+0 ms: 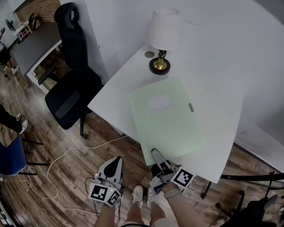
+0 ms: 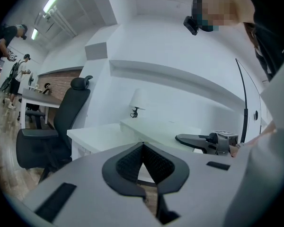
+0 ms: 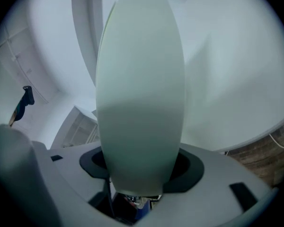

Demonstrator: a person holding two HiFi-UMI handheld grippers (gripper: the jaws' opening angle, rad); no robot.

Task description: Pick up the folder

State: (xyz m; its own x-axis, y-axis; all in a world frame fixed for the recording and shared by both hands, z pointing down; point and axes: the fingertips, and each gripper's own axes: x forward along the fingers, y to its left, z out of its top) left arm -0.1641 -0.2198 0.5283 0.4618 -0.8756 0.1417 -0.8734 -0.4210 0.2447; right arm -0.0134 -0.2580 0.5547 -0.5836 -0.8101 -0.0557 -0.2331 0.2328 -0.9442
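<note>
Now the right gripper [image 1: 156, 154] is clamping the near edge of the pale green folder [image 1: 165, 117]. The folder is lying across the white table [image 1: 217, 131], with its near end jutting past the table's near edge. The left gripper [image 1: 114, 163] is hanging to the left, off the table, its jaws pressed together on nothing. A lamp [image 1: 161, 37] is standing at the far corner.
</note>
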